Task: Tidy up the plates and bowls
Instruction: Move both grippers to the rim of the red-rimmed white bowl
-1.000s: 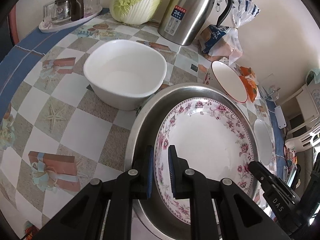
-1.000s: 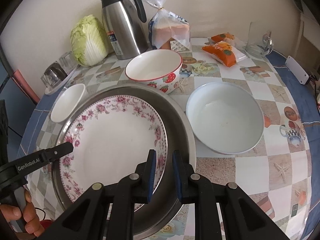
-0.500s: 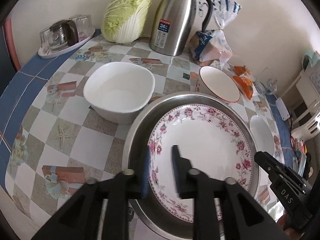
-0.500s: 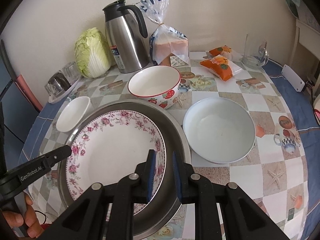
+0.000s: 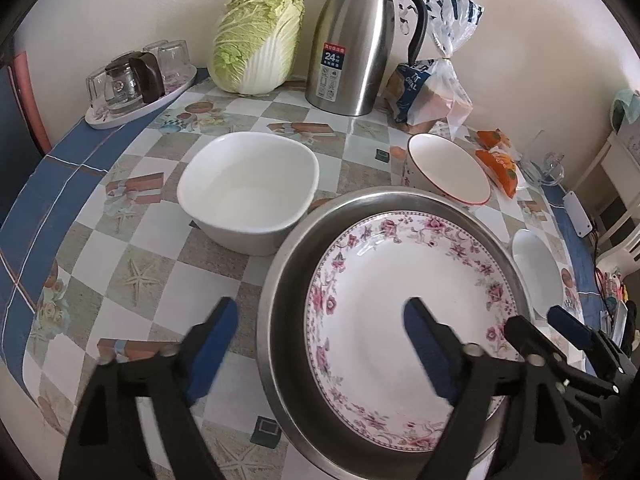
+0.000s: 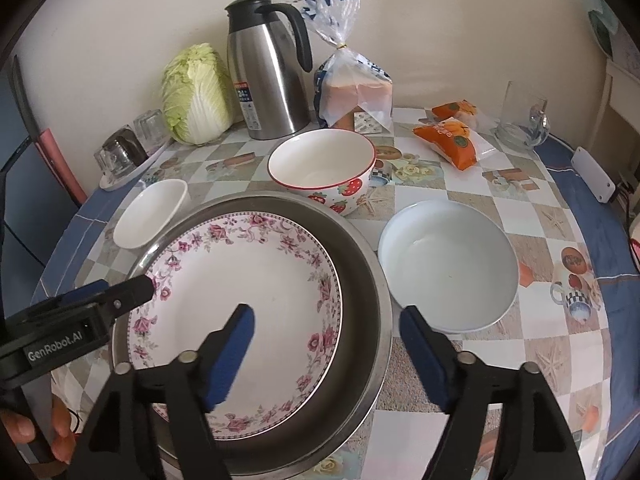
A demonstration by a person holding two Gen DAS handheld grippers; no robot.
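Two claws are seen spread wide, and nothing is gripped by either. The left claw point(image 5: 316, 312) is held low over the near left rim of a steel basin point(image 5: 280, 280), one finger over the bench point(image 5: 140, 240) and the other over the flowered plate point(image 5: 400, 280) that is laid inside the basin. The right claw point(image 6: 326, 320) is held over the basin's near right rim point(image 6: 372, 280), its left finger above the flowered plate point(image 6: 240, 280) and its right finger between the basin and a plain white bowl point(image 6: 448, 264), which is set just right of and ahead of that claw. Ahead of the left claw, just beyond the basin's left edge, a squarish white bowl point(image 5: 248, 192) is found; in the right wrist view it point(image 6: 150, 212) is seen far to the left. Farther ahead of both claws, touching or nearly touching the basin's far rim, a red-rimmed bowl point(image 6: 322, 164) with strawberries on its side is placed. At the back of the bench, against the wall, a cabbage point(image 5: 256, 36), a steel jug point(image 5: 356, 40) and a bag of bread point(image 5: 432, 88) are lined up, and a tray of glasses point(image 5: 136, 80) is kept far left. Orange snack packets point(image 6: 452, 136) are seen ahead and to the right of the right claw. The left claw is also caught in the right wrist view, at the plate's left edge.
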